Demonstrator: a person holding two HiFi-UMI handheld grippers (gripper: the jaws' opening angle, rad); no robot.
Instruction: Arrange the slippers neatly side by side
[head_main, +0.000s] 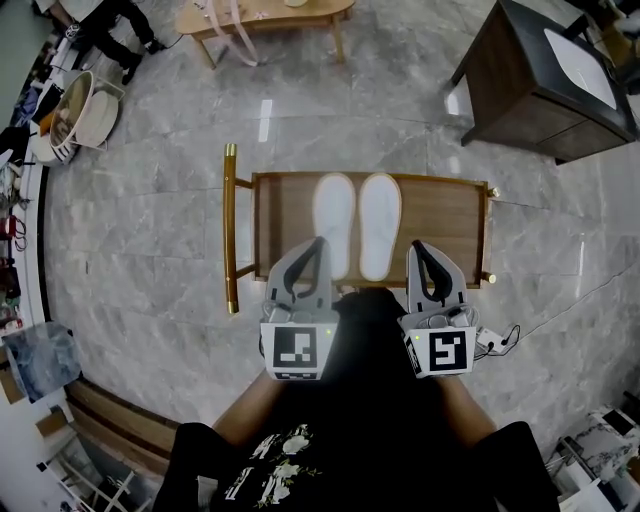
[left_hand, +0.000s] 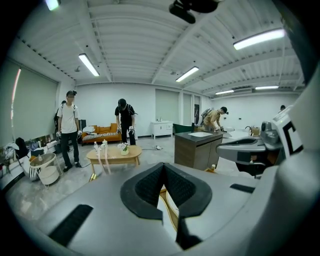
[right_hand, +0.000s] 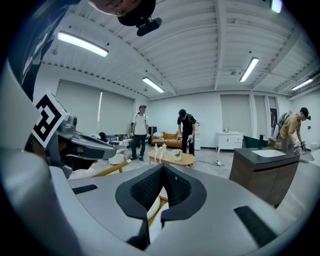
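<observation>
Two white slippers lie side by side, soles up, on a low wooden rack (head_main: 450, 225) with gold posts: the left slipper (head_main: 333, 225) and the right slipper (head_main: 379, 225), toes pointing away from me. My left gripper (head_main: 319, 243) hangs above the rack's near edge, just left of the left slipper, shut and empty. My right gripper (head_main: 419, 248) is raised to the right of the right slipper, also shut with nothing in it. In the left gripper view the left gripper (left_hand: 163, 164) has its pads together; in the right gripper view the right gripper (right_hand: 162, 166) does too. Both point out across the room.
A dark cabinet (head_main: 545, 80) stands at the far right and a wooden coffee table (head_main: 265, 20) straight ahead. Round baskets (head_main: 85, 110) sit at the left. A cable and plug (head_main: 495, 340) lie by the rack's right end. Several people (left_hand: 125, 120) stand further off.
</observation>
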